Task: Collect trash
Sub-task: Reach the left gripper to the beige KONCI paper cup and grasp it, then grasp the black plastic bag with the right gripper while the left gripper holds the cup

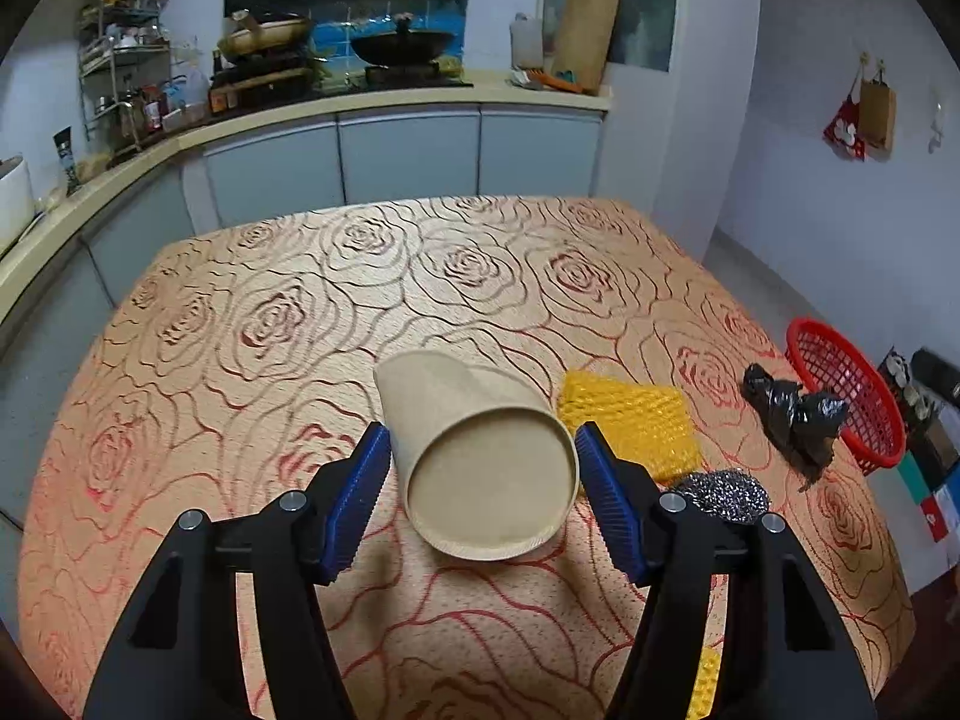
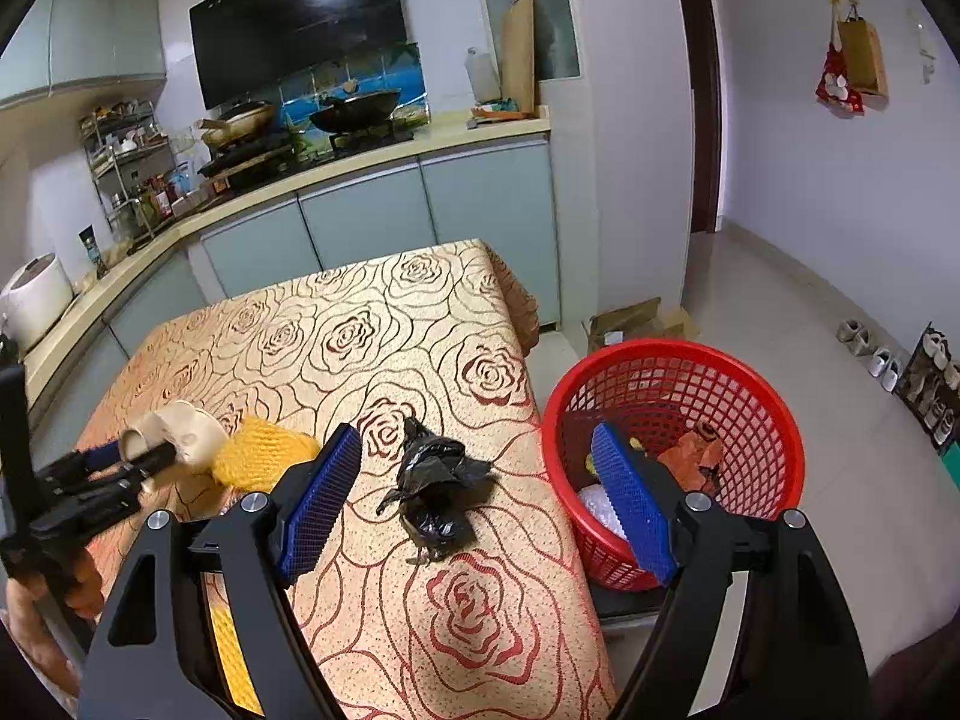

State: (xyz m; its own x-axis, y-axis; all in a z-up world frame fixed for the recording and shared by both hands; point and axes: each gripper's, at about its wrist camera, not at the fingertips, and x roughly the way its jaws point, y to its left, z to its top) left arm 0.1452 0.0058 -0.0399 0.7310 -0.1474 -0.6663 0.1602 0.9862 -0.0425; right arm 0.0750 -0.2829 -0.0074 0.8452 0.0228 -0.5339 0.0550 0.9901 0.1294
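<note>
A brown paper cup [image 1: 480, 480] lies on its side between the blue pads of my left gripper [image 1: 480, 432], bottom toward the camera and held just above the rose-patterned tablecloth [image 1: 360, 300]. In the right wrist view the same cup [image 2: 180, 426] shows in the left gripper [image 2: 138, 462] at the left. My right gripper [image 2: 477, 432] stands open over a crumpled black plastic bag [image 2: 438, 492] on the table, touching nothing. The red mesh basket [image 2: 750, 396] stands off the table's right edge, with orange and white scraps inside.
Yellow foam netting [image 1: 630, 420] and a steel scourer [image 1: 720, 492] lie right of the cup. The black bag [image 1: 792, 414] sits by the table's right edge, near the basket [image 1: 840, 384]. A kitchen counter with pans runs behind the table. Shoes line the far floor.
</note>
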